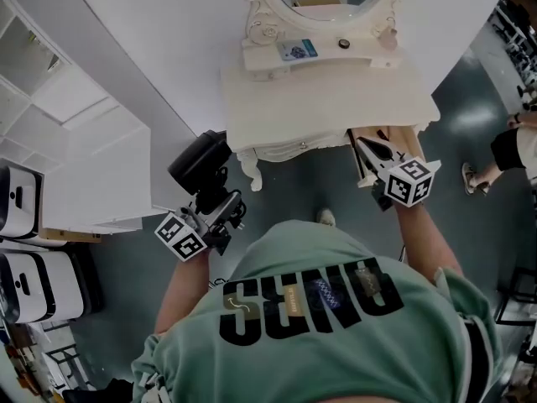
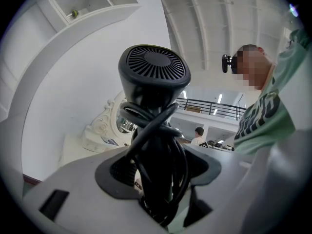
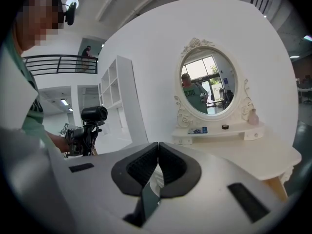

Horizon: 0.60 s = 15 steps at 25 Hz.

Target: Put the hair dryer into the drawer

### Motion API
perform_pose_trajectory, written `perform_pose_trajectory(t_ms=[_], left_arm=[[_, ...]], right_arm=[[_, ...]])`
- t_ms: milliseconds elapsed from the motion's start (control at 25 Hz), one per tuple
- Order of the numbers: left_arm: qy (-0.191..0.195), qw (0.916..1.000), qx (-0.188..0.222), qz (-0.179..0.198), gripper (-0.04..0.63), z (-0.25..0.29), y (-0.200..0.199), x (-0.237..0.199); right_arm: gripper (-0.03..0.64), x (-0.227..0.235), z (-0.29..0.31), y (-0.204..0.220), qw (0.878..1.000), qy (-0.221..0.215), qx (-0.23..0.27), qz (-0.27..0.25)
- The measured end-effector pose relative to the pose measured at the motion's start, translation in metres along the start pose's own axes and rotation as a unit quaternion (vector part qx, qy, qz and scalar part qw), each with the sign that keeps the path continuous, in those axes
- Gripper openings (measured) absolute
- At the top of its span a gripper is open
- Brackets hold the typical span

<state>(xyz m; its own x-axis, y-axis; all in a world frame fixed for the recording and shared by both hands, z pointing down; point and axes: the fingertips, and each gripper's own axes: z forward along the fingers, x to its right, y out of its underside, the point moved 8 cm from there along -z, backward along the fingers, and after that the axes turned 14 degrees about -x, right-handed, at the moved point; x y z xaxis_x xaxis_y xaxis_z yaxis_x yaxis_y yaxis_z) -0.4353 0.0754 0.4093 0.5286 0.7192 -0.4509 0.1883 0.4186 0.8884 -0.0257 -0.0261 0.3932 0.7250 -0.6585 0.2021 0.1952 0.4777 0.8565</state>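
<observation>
Dryer [image 1: 200, 162], black, is held in the air off the tabletop's [image 1: 336, 99] front left corner, well apart from the drawer [image 1: 409, 139] and not in it. In the L gripper view its vented end [image 2: 153, 72] sits on top, and the cord [image 2: 161, 145] is wound in loops round the handle. L gripper [image 1: 211, 217] fingers are clamped on the handle and cord bundle, fairly wide apart w/ the bundle filling the gap.

The drawer is at the tabletop's right front, pulled out, wood inside showing. R gripper [image 1: 369, 154] is over the drawer's left part, fingers [image 3: 146, 162] pressed together w/ nothing between them. Can't tell if it touches the drawer.

The tabletop is cream, w/ an oval mirror [image 3: 207, 84] at the back. A low ledge under the mirror holds a blue card [image 1: 298, 49] and a small dark round thing [image 1: 343, 44]. A white shelf unit [image 1: 84, 141] stands to the left. The person wears a green shirt [image 1: 336, 326].
</observation>
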Motion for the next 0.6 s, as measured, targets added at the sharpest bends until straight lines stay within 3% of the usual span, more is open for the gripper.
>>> perform_pose_trajectory(t_ms=[160,360,600], left_arm=[[-0.033,0.9992,0.017,-0.009,0.268,0.056,-0.02,-0.017],[-0.048,0.9975,0.041,-0.031,0.268,0.119,-0.046,-0.035],[-0.047,0.9972,0.045,-0.036,0.268,0.133,-0.07,-0.067]], right_arm=[[-0.005,0.069,0.024,-0.026,1.0,-0.028,0.001,0.004],[-0.006,0.134,0.047,-0.061,0.998,-0.061,-0.009,-0.013],[-0.006,0.149,0.079,-0.073,0.998,-0.066,-0.017,-0.005]])
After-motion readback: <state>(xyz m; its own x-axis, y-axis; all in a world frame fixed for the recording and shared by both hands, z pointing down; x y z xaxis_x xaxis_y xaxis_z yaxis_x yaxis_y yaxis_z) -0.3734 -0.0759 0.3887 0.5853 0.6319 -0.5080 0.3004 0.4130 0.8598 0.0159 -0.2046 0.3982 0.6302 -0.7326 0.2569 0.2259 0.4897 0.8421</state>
